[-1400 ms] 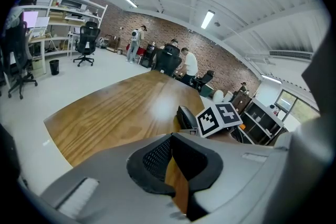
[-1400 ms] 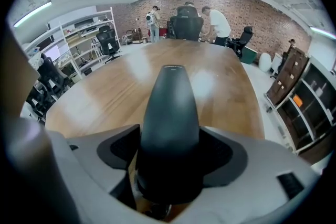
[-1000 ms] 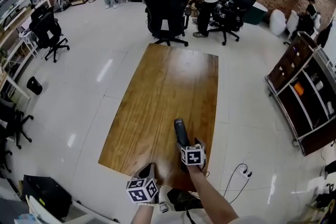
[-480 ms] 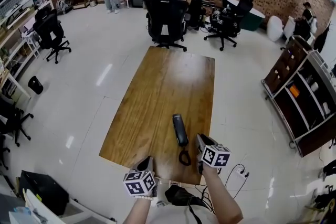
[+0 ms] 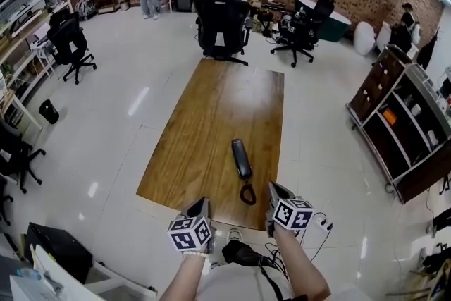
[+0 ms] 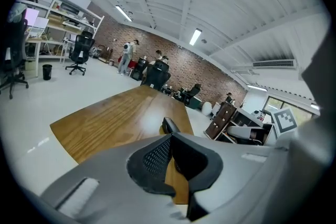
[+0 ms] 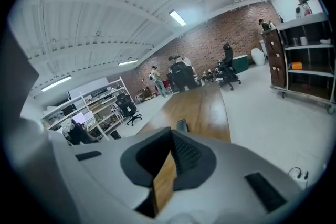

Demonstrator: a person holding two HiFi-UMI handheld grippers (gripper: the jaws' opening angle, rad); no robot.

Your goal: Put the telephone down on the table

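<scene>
Step in hand: the telephone (image 5: pixel 242 158) is judged to be already set down on the table (image 5: pixel 211 109). The release looks complete, and only the clearing away of the grippers is left.
Telephone: it is laid flat on the wood, lengthwise along the table, in the near right part. Its looped cord (image 5: pixel 247 194) is curled at the near end, just inside the near edge.
Right gripper (image 5: pixel 272 188): the jaws are pressed together and nothing is pinched between them. Only a strip of table top is seen below the pads.
Left gripper (image 5: pixel 200 206): the jaws are likewise brought together on nothing.
Telephone to right gripper: the handset is placed ahead and to the left, apart, with no contact. The gripper is held by the table's near right corner, just beside the cord loop.
Telephone to left gripper: the handset is found ahead and to the right, near but untouched.
Next move: no further handling of the handset is judged necessary. Both grippers need only be kept clear, so that the cord is not snagged.
</scene>
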